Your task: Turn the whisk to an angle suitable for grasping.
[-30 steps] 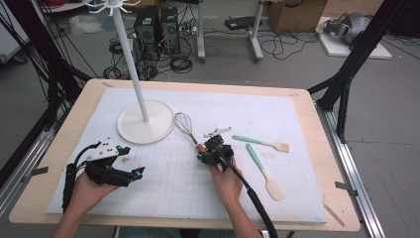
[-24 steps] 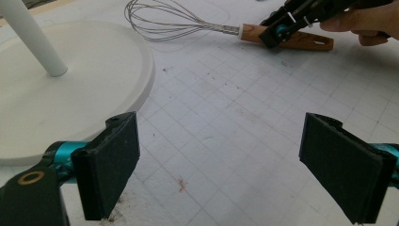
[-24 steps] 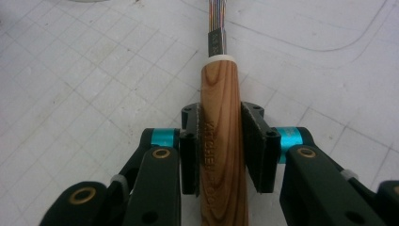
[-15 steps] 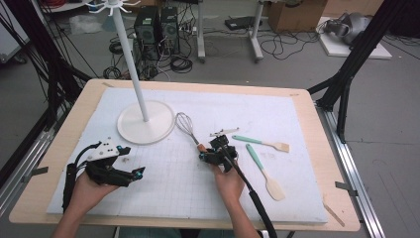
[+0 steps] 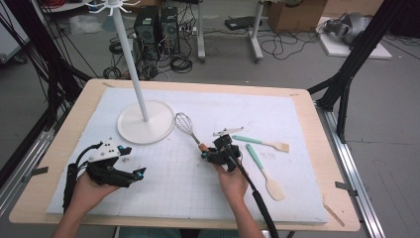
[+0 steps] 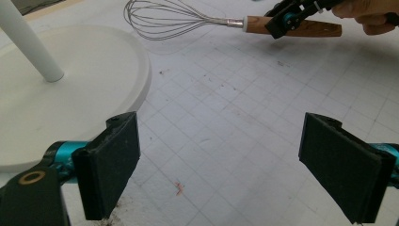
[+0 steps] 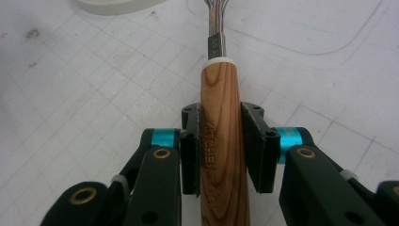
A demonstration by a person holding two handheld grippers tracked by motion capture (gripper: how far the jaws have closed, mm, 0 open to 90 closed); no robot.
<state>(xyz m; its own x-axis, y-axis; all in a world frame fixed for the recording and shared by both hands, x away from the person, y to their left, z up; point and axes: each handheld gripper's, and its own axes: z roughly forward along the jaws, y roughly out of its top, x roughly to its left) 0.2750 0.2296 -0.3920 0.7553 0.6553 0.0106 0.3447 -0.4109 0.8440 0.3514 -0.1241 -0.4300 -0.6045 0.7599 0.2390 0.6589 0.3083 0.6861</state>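
Observation:
A wire whisk (image 5: 185,124) with a wooden handle (image 7: 221,108) lies on the white gridded mat, its wire head pointing toward the stand. My right gripper (image 5: 208,152) is shut on that handle, one pad pressed against each side (image 7: 221,141). The left gripper view shows the same grip from across the mat, whisk (image 6: 188,21) and right gripper (image 6: 282,21) together. My left gripper (image 5: 132,162) rests low at the mat's near left, jaws wide open with nothing but bare mat between them (image 6: 221,165).
A white stand with a round base (image 5: 143,130) and a tall pole (image 5: 131,59) sits at the back left. Two teal-handled spatulas (image 5: 262,144) (image 5: 263,171) and a small metal piece (image 5: 228,132) lie right of the whisk.
The right hand has shifted a little to the right at the whisk handle. The left hand and gripper have stayed put.

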